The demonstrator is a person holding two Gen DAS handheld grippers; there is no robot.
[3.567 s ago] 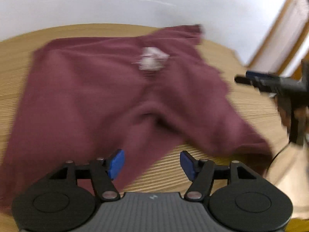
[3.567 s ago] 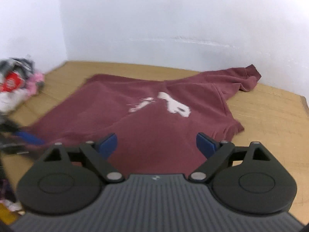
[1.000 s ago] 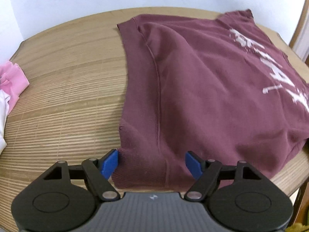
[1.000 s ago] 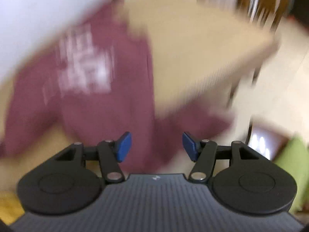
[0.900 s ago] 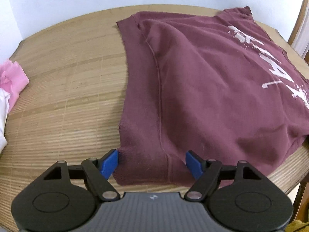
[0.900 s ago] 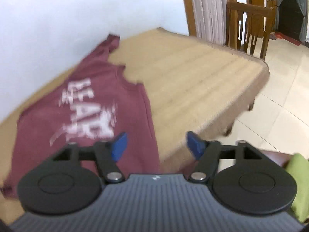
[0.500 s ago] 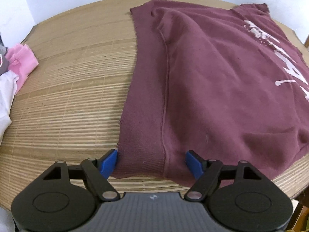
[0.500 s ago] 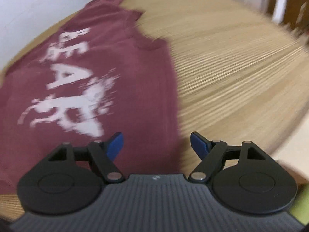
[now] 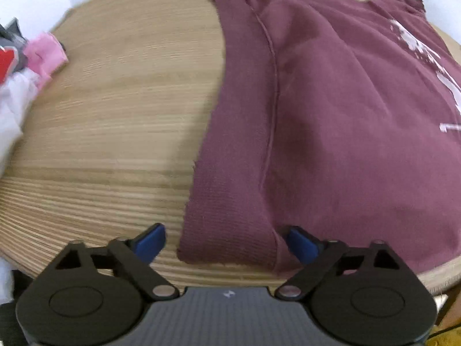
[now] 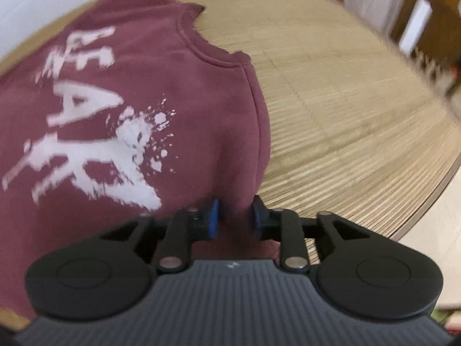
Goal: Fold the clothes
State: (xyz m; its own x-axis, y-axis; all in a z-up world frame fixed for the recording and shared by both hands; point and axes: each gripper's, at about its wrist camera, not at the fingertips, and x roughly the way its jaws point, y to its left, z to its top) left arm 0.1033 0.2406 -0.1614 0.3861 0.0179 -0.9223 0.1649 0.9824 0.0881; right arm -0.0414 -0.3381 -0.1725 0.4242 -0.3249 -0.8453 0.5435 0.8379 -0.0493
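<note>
Maroon sweatshirt (image 9: 331, 109) flat on counter (image 9: 115, 115), left tool (image 9: 227, 240) wide at hem corner lower centre, right tool (image 10: 234, 216) pinching shoulder fabric.

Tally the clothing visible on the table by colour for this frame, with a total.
Maroon: 1, the sweatshirt
Pink: 1, the pink garment
White: 1, the white garment
Grey and red: 1, the partly cropped piece
Total: 4

The maroon sweatshirt (image 10: 184, 92) bears blurred white lettering; only a large "A" seems legible.
</note>
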